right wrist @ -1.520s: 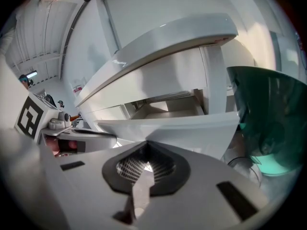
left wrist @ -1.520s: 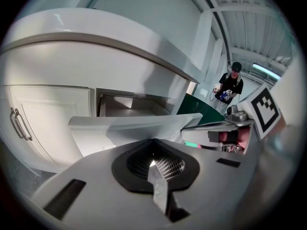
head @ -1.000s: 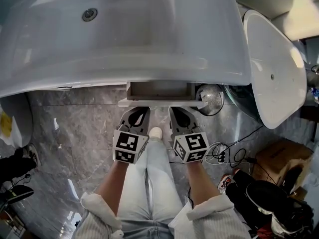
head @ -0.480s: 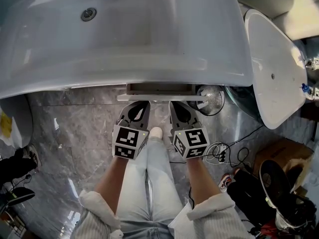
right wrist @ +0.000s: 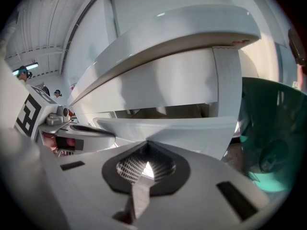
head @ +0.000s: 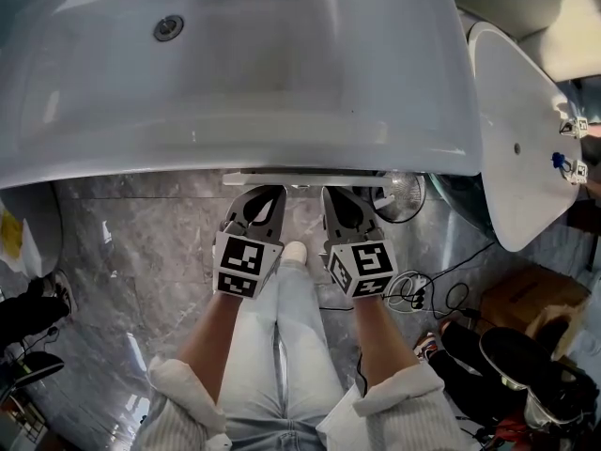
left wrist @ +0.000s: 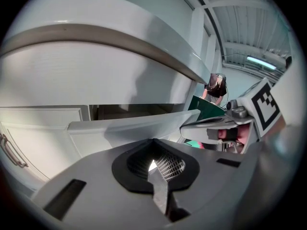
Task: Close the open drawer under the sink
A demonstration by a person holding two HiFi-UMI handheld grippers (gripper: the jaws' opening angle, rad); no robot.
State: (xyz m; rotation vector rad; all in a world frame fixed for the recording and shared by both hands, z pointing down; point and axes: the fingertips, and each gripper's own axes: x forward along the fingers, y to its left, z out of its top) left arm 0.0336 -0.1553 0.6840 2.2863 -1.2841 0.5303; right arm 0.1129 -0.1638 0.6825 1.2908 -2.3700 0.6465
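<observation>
Head view: drawer front just clear of sink rim, long axis left-right, dead ahead of both tools. Left gripper and right gripper side by side, equally near, tips against front.
Left gripper view: jaws together, empty; narrow gap behind front.
Right gripper view: same, jaws together, empty.

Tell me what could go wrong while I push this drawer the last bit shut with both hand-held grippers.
1. The shut tips of the left hand-held gripper and right hand-held gripper appear to press the drawer front just below its top edge. Either might slip over into the dark gap and get pinched.
2. An uneven push could skew the drawer and jam it.
3. The sink rim overhangs closely, so the grippers may knock it going forward.
</observation>
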